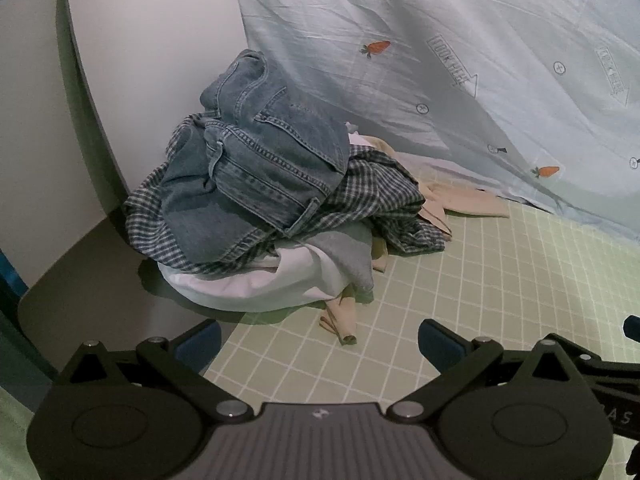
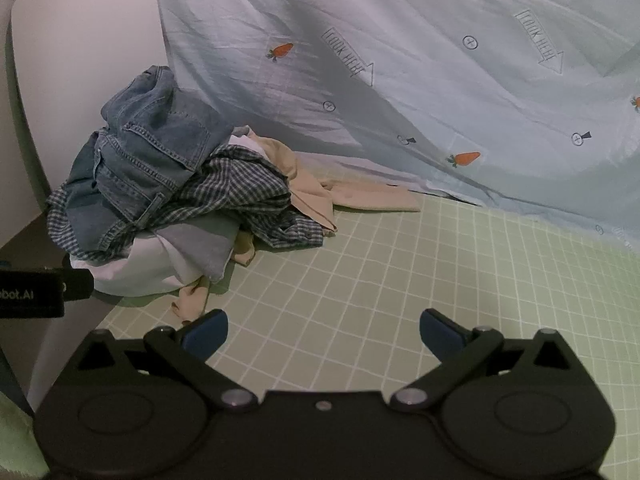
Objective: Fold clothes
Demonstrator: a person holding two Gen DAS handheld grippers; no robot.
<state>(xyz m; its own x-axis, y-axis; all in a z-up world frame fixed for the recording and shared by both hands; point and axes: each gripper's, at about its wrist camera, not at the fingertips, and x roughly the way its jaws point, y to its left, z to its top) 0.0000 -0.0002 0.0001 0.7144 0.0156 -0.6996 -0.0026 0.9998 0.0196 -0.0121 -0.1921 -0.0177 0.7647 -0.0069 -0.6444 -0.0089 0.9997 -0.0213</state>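
Observation:
A heap of clothes lies on the green checked sheet point(image 1: 460, 300) at the left. Blue jeans point(image 1: 256, 160) top the heap, over a blue-and-white checked shirt point(image 1: 376, 196), a grey piece, a white garment point(image 1: 256, 284) and beige cloth point(image 1: 464, 202). The same jeans point(image 2: 136, 160), checked shirt point(image 2: 248, 188) and beige cloth point(image 2: 372, 198) show in the right wrist view. My left gripper point(image 1: 320, 338) is open and empty, just short of the heap. Further right, my right gripper point(image 2: 324, 330) is open over bare sheet point(image 2: 400, 280).
A pale blue cover point(image 1: 460, 60) printed with carrots and arrows rises behind the bed. A white rounded headboard point(image 1: 132, 60) stands behind the heap at the left. The left gripper's body point(image 2: 32, 292) juts in at the right wrist view's left edge.

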